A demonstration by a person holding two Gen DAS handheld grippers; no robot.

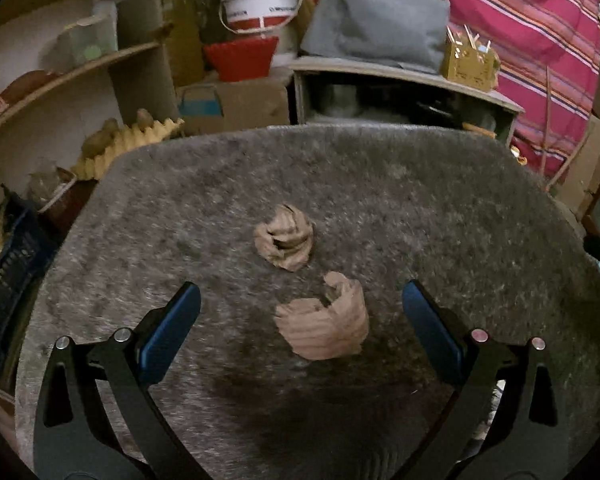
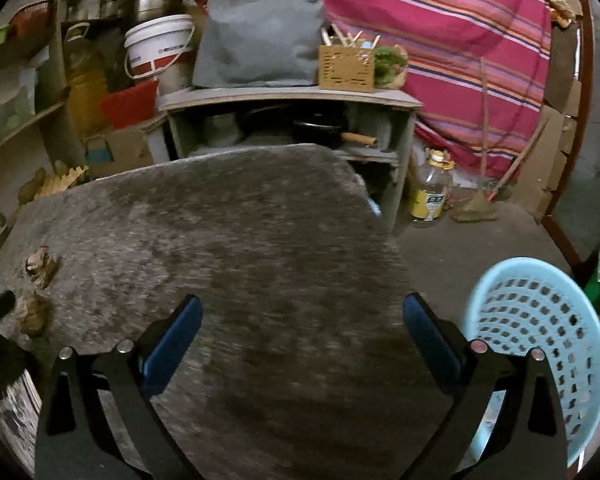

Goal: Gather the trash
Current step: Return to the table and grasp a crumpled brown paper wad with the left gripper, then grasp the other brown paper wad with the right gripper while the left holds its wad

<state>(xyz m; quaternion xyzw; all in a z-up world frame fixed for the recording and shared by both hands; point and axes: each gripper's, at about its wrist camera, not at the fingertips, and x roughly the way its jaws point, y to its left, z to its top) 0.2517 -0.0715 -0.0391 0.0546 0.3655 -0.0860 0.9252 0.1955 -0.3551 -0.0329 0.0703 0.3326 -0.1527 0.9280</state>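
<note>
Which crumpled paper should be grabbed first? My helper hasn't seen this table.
On the grey stone table, two brown paper wads lie near the middle. Take the nearer paper wad, lying between the open left gripper fingers. It is flatter and wider than the farther paper wad.

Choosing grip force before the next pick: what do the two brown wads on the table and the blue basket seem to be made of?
Near wad and far wad: likely crumpled brown paper or thin corrugated card, matte, with fine parallel ridges and soft folds; the exact stock is unclear. Blue basket: looks like moulded plastic, smooth and slightly glossy, with regular punched holes in its wall.
</note>
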